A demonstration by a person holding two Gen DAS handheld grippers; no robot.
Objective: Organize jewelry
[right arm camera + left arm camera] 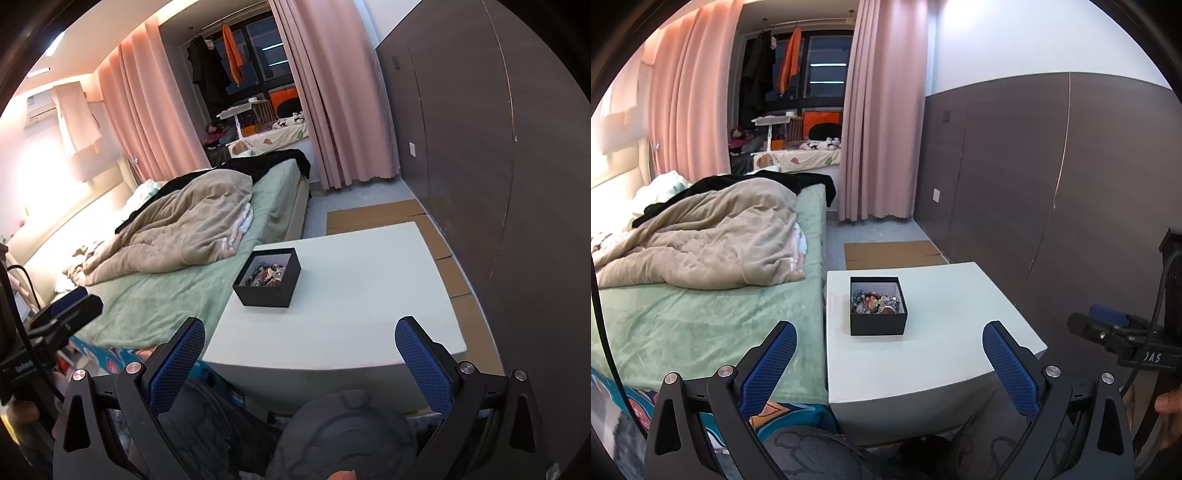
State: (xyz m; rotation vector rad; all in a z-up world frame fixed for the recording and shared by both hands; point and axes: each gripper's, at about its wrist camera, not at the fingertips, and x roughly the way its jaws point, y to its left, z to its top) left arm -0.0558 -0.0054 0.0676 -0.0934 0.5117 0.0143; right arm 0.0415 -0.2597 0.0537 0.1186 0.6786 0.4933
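Note:
A small black open box holding a tangle of colourful jewelry stands on a white table, near its left side. In the right wrist view the box sits at the table's far left with the jewelry inside. My left gripper is open and empty, held back from the table's near edge. My right gripper is open and empty, also short of the table.
A bed with a green sheet and a beige quilt lies left of the table. A dark panelled wall runs along the right. Flattened cardboard lies on the floor beyond the table. Pink curtains hang behind.

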